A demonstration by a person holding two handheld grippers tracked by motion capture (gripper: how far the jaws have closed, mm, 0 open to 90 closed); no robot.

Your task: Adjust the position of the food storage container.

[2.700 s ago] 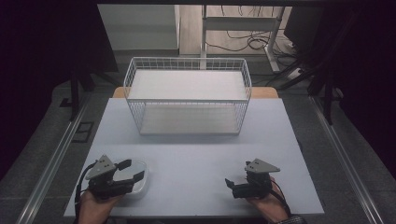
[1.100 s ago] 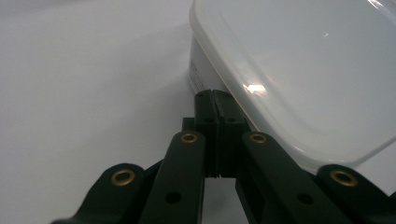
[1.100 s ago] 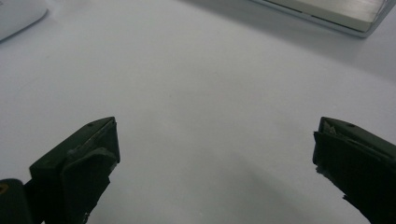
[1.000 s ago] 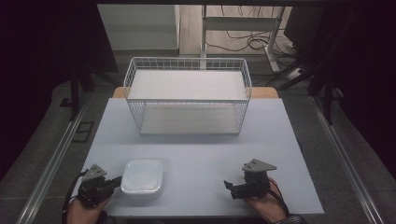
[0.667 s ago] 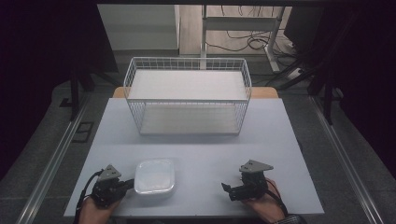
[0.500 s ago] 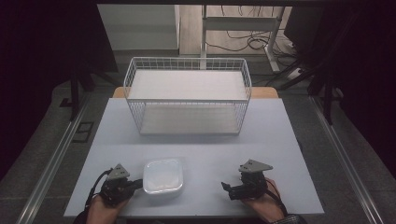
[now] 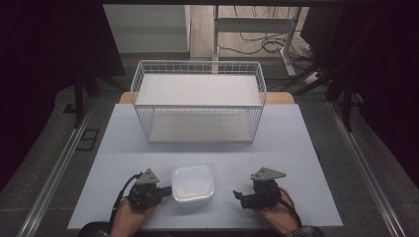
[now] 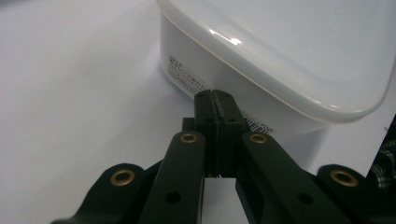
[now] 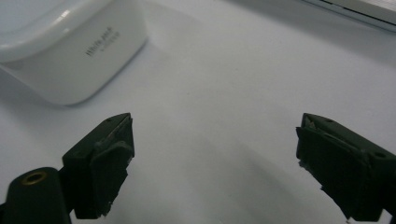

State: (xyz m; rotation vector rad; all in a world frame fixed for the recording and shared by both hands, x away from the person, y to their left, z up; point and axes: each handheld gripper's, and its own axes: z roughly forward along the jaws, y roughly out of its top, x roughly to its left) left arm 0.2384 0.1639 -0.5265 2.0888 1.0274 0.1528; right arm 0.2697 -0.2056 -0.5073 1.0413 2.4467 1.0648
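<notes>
A white lidded plastic container sits on the pale table near its front edge, between the two hands. My left gripper lies low on the table at the container's left side. In the left gripper view its jaws are shut together with nothing between them, and their tip meets the labelled wall of the container. My right gripper rests to the right of the container, apart from it. It is open; its jaws have just been closing a little over bare table, with the container ahead at the left.
A white wire basket stands at the back middle of the table. Metal rails run along both sides of the table, and cables lie on the floor behind it.
The left gripper has slid to the right with the container moving ahead of it, from the front left towards the middle. The right hand has kept its place.
</notes>
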